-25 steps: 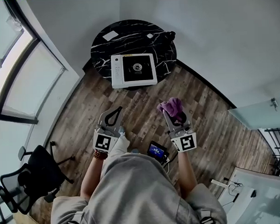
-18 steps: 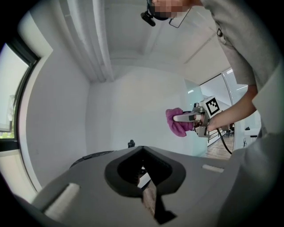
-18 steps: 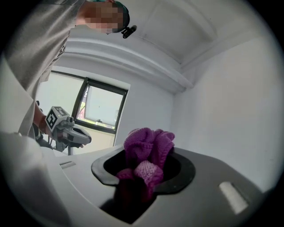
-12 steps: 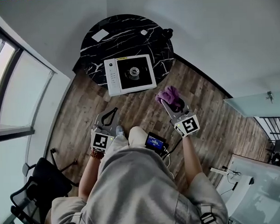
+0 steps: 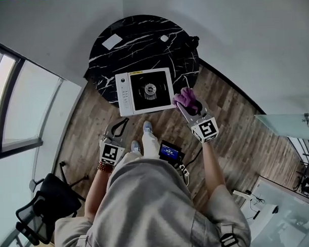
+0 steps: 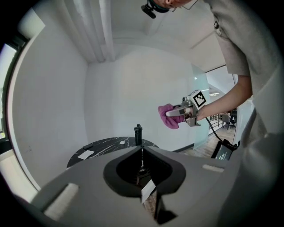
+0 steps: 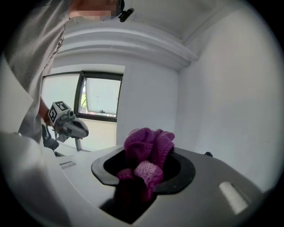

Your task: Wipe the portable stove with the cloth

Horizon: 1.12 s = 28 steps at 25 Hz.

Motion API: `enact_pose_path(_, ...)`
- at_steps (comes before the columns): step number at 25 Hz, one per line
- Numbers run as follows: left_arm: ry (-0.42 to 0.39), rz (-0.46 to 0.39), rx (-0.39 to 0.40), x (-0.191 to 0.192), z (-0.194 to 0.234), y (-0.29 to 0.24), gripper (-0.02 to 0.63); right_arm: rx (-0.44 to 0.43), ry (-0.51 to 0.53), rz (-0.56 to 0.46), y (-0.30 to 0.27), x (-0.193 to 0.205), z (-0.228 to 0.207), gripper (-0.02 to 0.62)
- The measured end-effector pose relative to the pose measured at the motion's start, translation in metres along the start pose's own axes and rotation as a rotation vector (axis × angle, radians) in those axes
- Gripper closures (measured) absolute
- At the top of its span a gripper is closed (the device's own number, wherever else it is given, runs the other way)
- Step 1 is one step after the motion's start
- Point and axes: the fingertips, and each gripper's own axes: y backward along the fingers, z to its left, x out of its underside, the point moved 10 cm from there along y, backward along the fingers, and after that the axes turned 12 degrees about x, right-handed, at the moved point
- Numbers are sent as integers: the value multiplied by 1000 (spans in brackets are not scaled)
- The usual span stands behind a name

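At the near edge of the round black marble bench we see the portable stove. It is a flat white unit with a strip of controls down its left side and a black square top with a round burner in the middle. Its near corners seem to reach past the bench's rim.

Our right gripper is clamped on the cloth, a bunched purple knit that wells up out of the jaws. From above, the cloth sits just at the stove's right near corner. The left gripper view shows it carried in the air, resting on nothing.

Our left gripper hangs over the wood floor, well short of the bench, with its jaws pressed together and nothing between them.

The cloth buries the right gripper's fingertips. In the left gripper view that gripper's own body covers the stove, so only the far part of the bench shows, with a white card and a small dark upright thing that we cannot identify.
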Motion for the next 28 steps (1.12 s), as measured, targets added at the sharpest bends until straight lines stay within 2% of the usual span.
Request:
enact_pose_path(5,-22,63,42,6,7,-41,603,-86,-2,58,-43,31,-42,405)
enact_pose_path(9,-29,109,32,15,15,-61,603,-148,27,90,-80,53,-64,405)
enact_pose_path(12,-39,176,28,30,15,-80,601,-199,54,125,-103,67,-73,405)
enact_pose_path(15,-22,249,18,55,14,-94,548,-245,76,164,-120,79,-77,403)
enact_pose_path(18,9,302,13,83,20,-105,511,-254,93,201,-140,93,-81,403)
enact_pose_path(23,36,345,47,111,29,-124,511,-271,123,282,-170,113,-88,403)
enact_pose_path(28,39,336,66,110,34,-151,509,-321,182,391,-193,129,-85,403)
